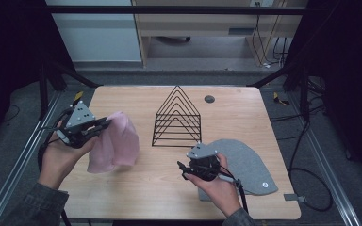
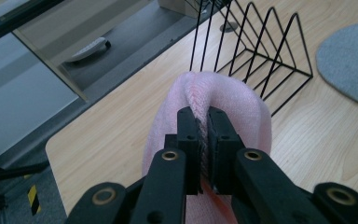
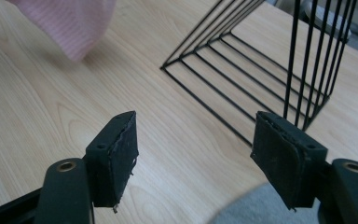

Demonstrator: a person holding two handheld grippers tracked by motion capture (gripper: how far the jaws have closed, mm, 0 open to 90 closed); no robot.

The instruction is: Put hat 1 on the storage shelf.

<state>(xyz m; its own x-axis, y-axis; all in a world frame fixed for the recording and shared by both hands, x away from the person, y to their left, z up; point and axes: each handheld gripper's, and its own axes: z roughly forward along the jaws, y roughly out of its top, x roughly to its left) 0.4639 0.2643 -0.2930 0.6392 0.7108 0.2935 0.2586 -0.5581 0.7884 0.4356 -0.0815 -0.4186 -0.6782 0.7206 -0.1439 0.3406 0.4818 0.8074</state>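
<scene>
Pale wood-grain laminate with rounded corners forms the table [image 1: 146, 188], which is framed by dark metal rails, a grey floor and a light wooden cabinet behind. No readable writing is seen anywhere; only a small round tag is made out on the grey felt mat [image 1: 245, 162], and its mark is too small to be read.

The left gripper [image 1: 104, 124] is held above the table's left part, its black jaws pinched tight on a pink knitted cloth [image 1: 115, 143]. In the left gripper view the cloth [image 2: 223, 102] is seen as a soft, ribbed fabric, folded over the jaw tips so that a raised seam runs straight between the pads, while the rest hangs down in front of and below the gripper.

A black wire rack [image 1: 177, 117], made of thin rods bent into repeated triangles on a ladder-like base, is stood beyond both grippers, near the table's middle.

The right gripper [image 1: 183, 170] is held over the near edge of the flat, rounded mat. Its jaws are seen standing wide apart in the right gripper view, with nothing between the rough, worn black pads [image 3: 121, 149], and bare table beneath them. The hanging cloth [image 3: 70, 23] is seen ahead of it, blurred.
</scene>
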